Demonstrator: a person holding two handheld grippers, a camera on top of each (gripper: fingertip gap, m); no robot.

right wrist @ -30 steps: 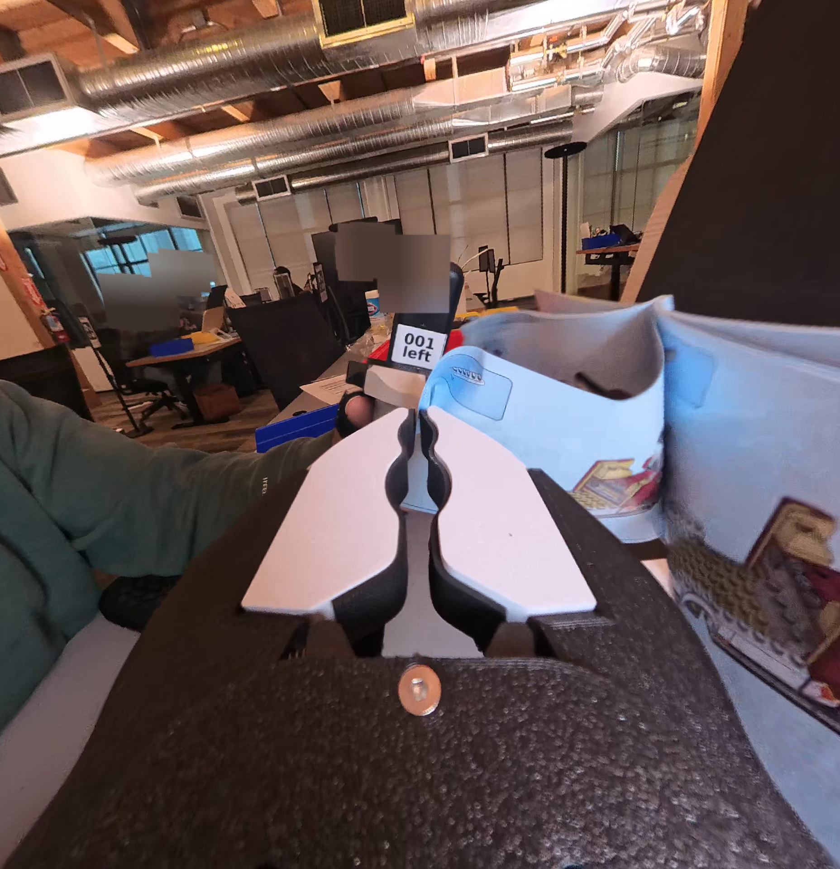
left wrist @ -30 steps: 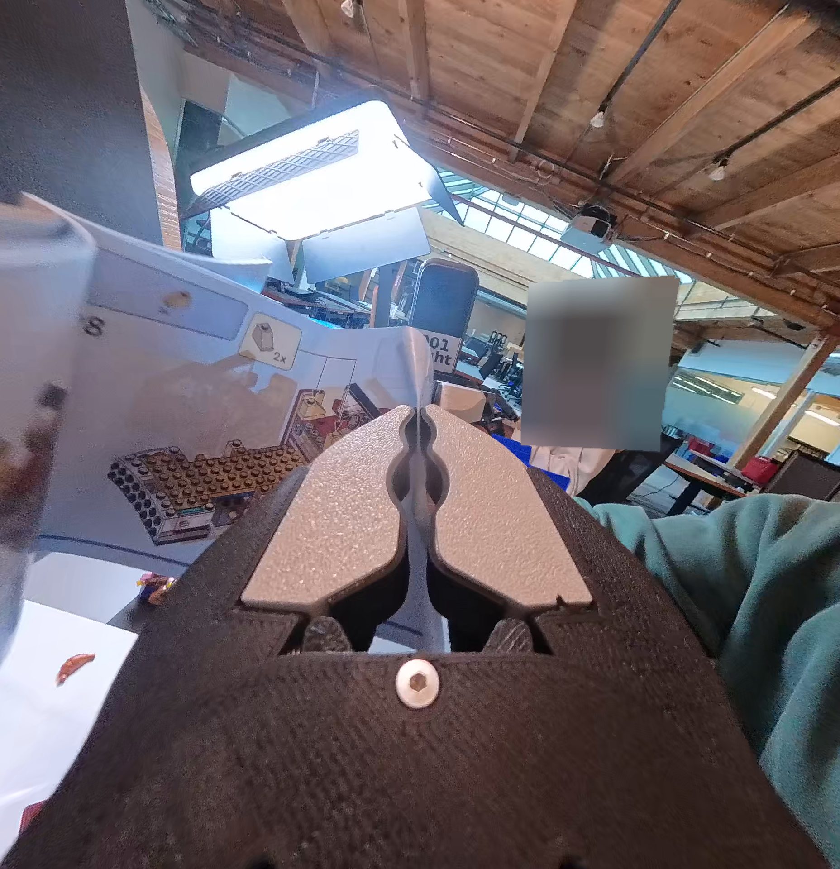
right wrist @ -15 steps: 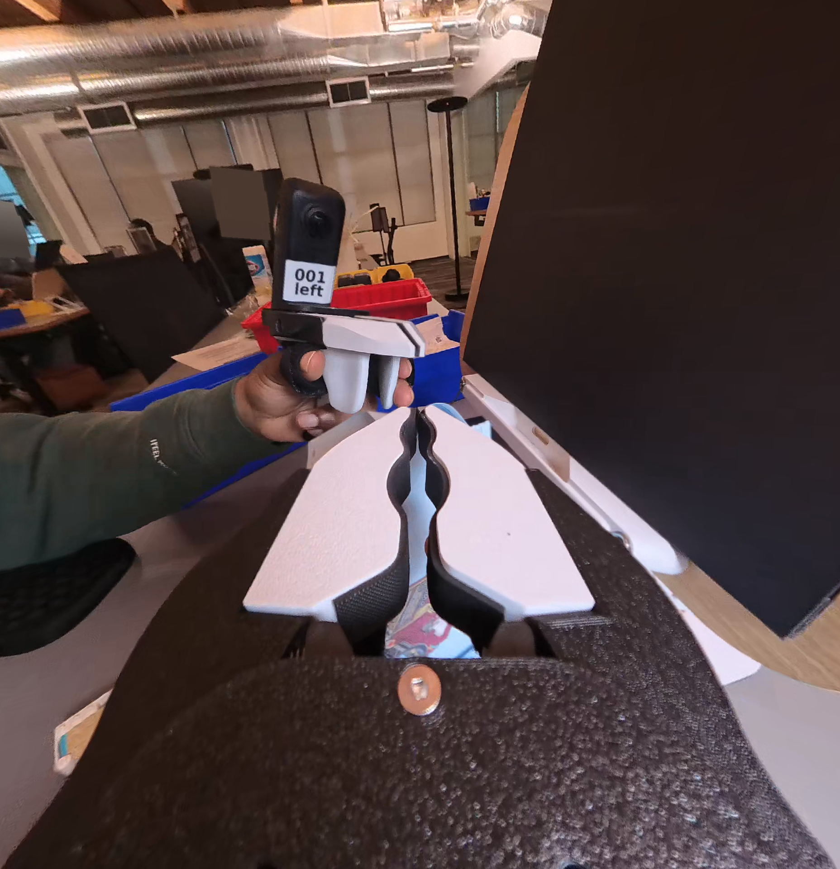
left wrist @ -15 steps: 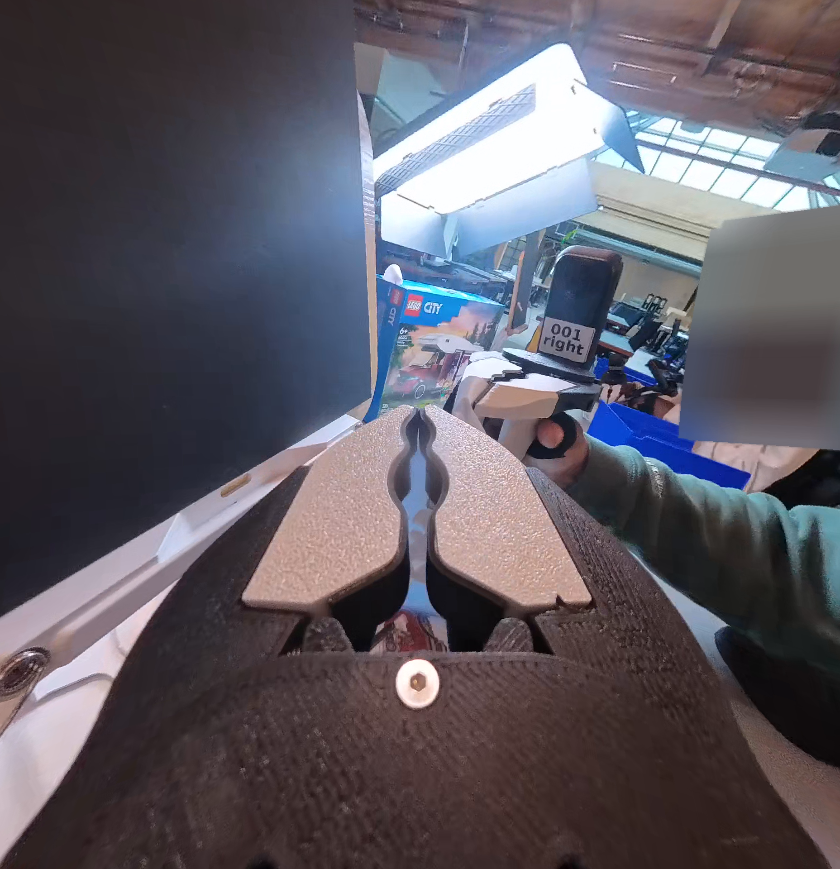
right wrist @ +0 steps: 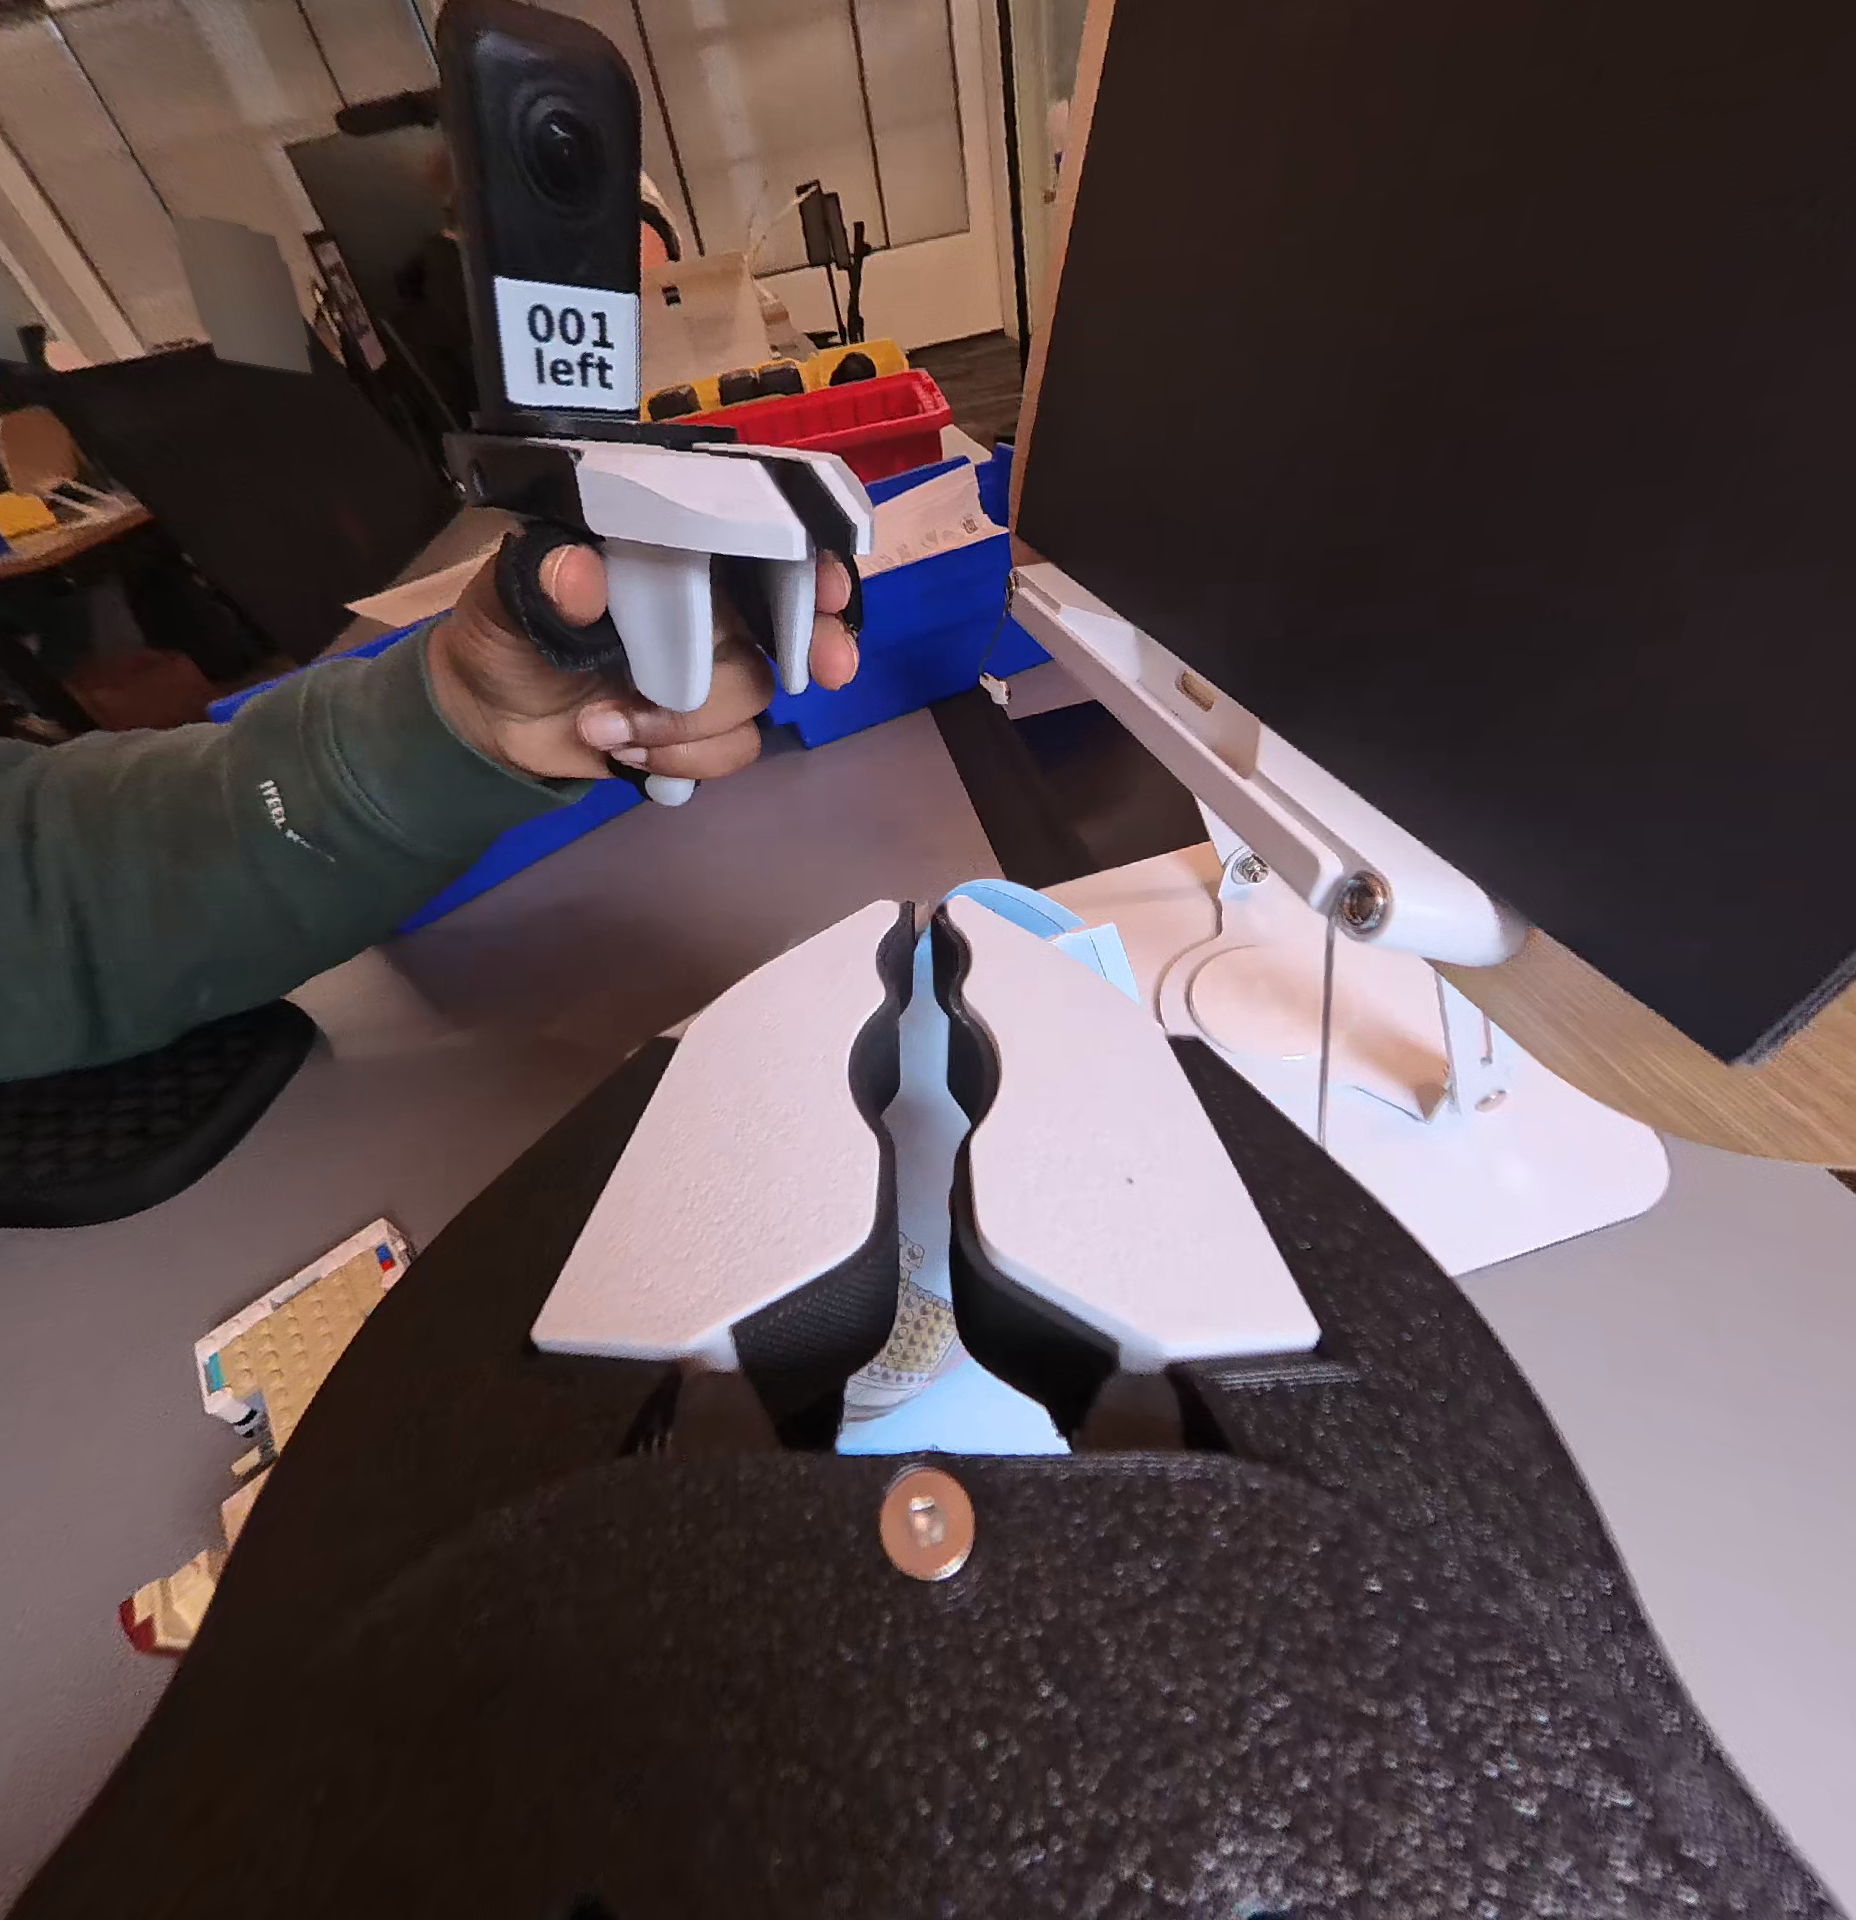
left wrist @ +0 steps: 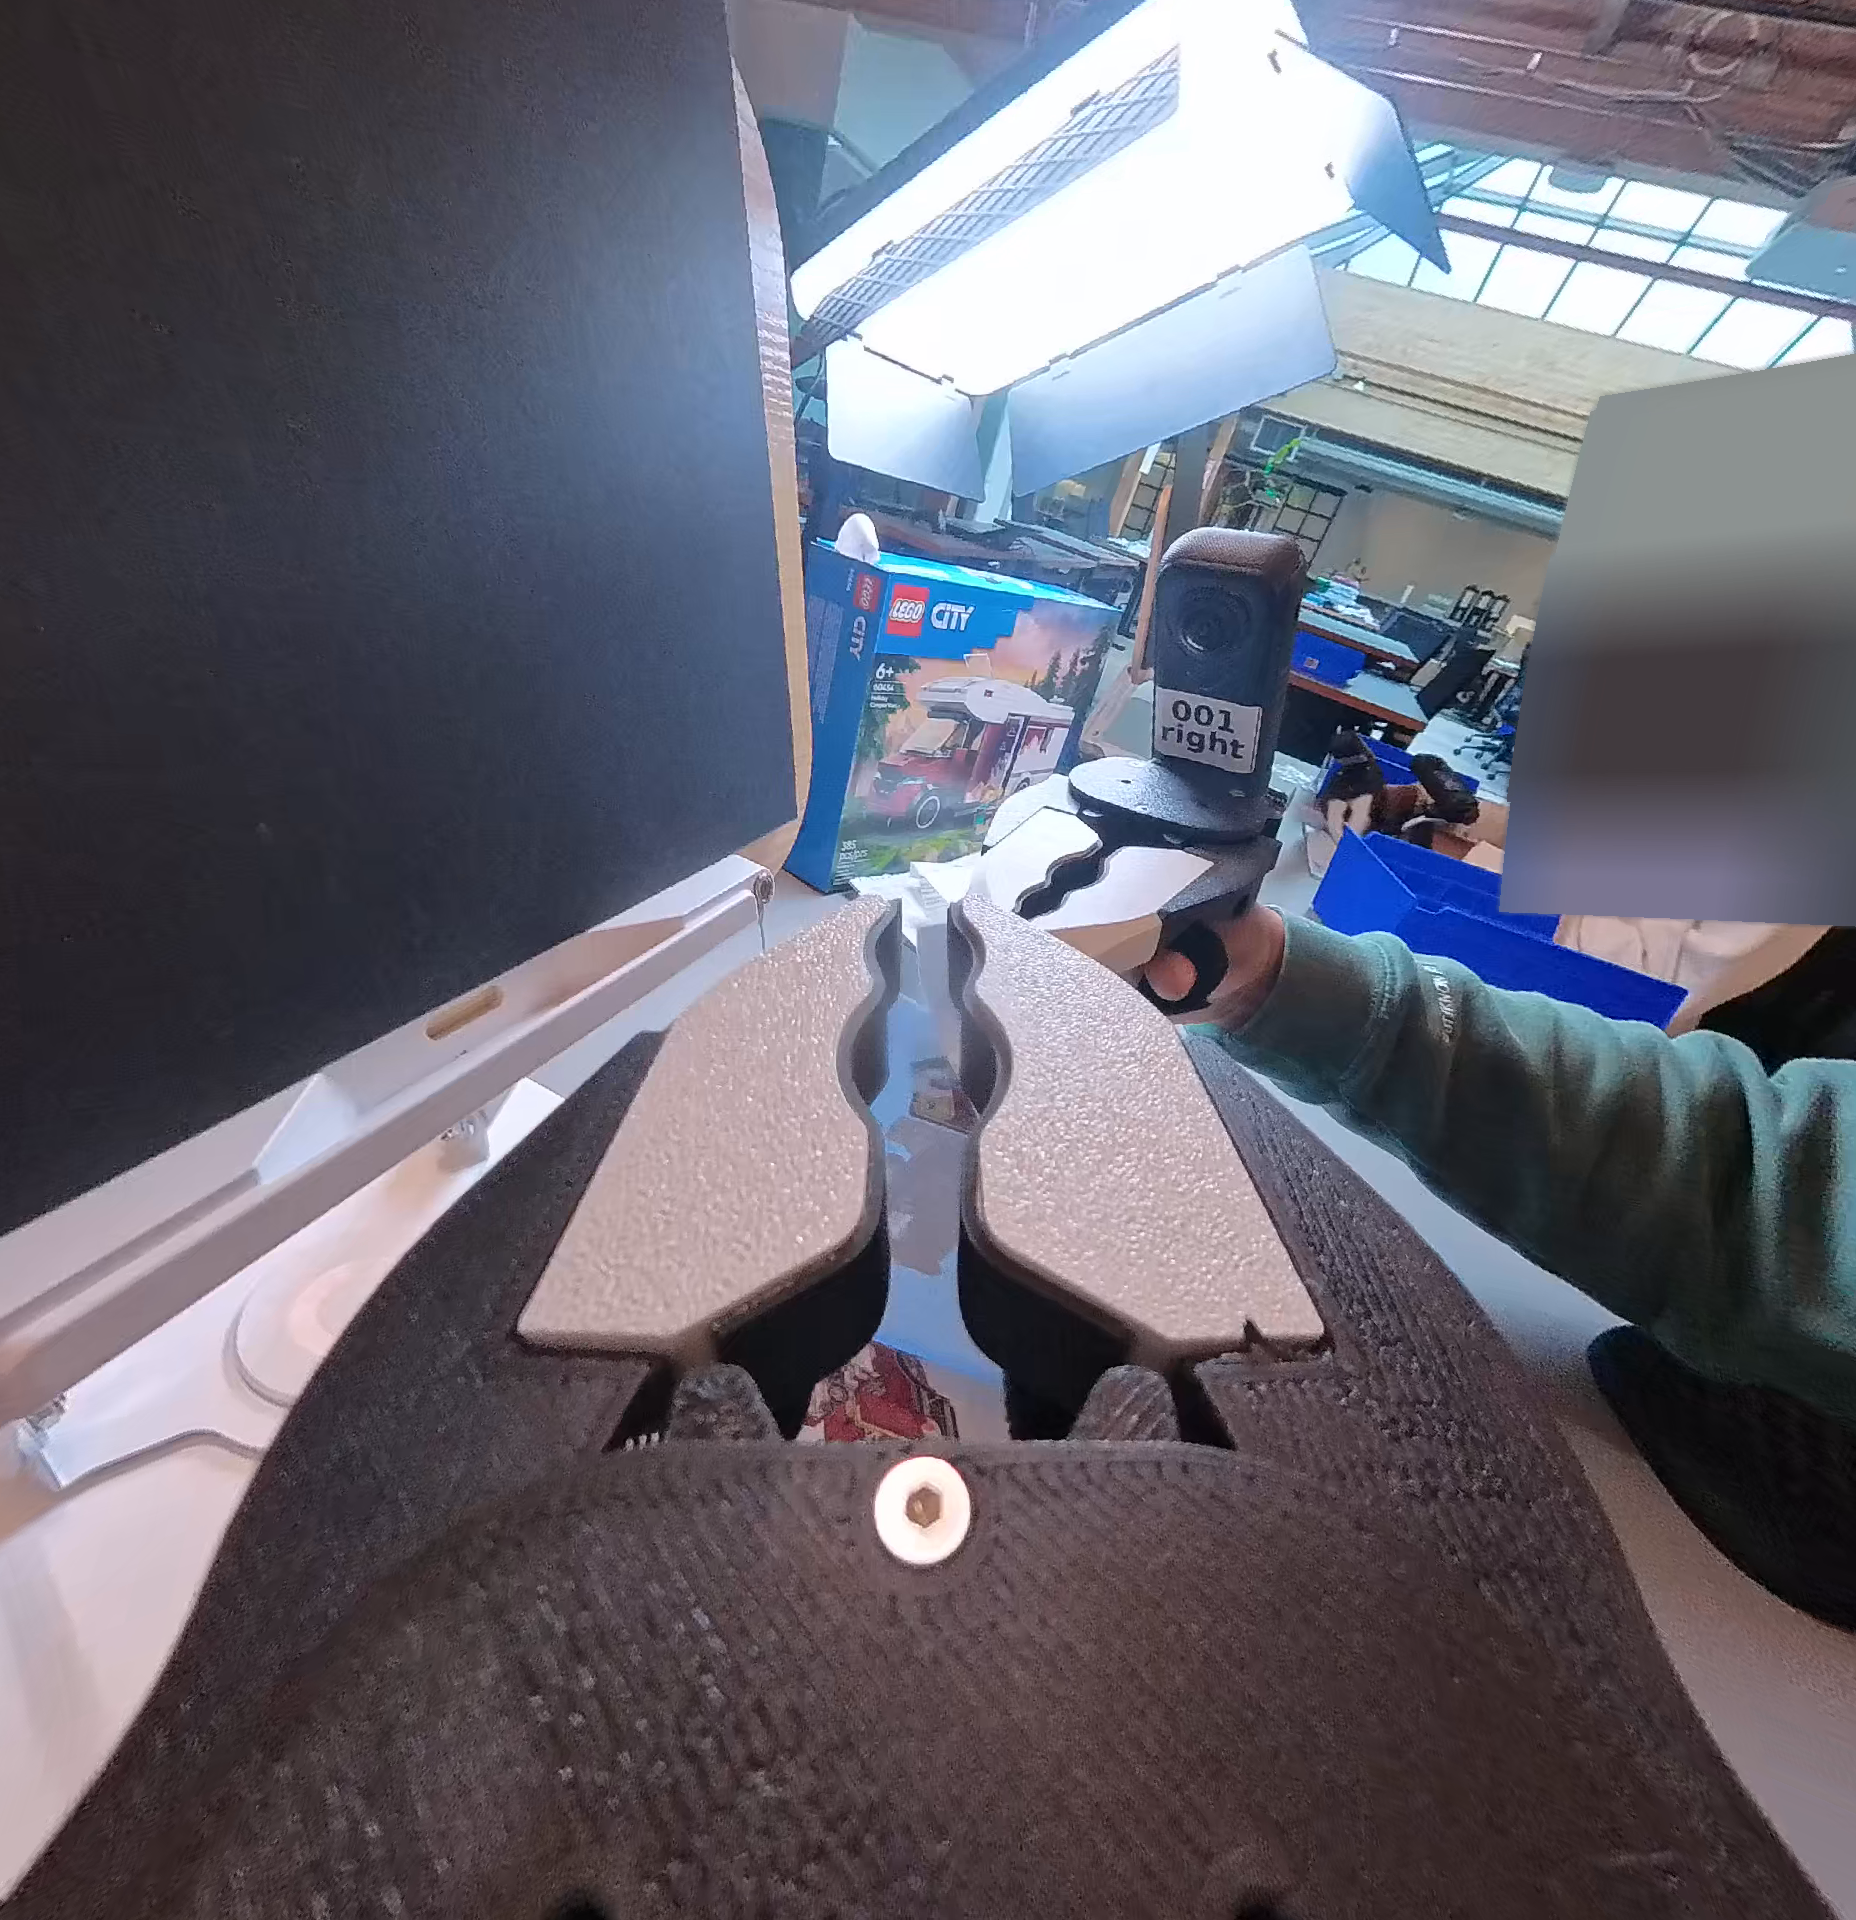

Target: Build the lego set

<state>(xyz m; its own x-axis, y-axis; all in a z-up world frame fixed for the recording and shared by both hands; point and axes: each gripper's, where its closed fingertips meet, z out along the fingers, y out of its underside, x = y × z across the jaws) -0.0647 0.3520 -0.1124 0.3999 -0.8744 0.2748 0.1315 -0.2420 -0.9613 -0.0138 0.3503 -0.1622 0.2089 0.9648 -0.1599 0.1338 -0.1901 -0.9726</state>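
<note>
The left gripper [left wrist: 922, 920] has its grey pebbled fingers drawn narrow, a slim gap between the tips; the instruction booklet [left wrist: 888, 1392] shows through that gap below them, but whether the pads pinch it I cannot tell. The right gripper [right wrist: 924, 914] is likewise nearly closed, with the pale blue booklet [right wrist: 919, 1351] showing between and just past its tips — its hold is equally unclear.

To the left gripper's left a black screen [left wrist: 363, 499] on a white arm and base crowds close; ahead stands the blue set box [left wrist: 945, 738], upright. To its right lies bare grey table, with a green sleeve [left wrist: 1578, 1122] across it.

Low and left of the right gripper, a partly built model [right wrist: 290, 1340] of tan studded plates and white bricks lies on the table [right wrist: 591, 935], its lower part cut off by the black gripper body. Blue bins [right wrist: 903, 634] sit beyond the person's hand [right wrist: 633, 675].
</note>
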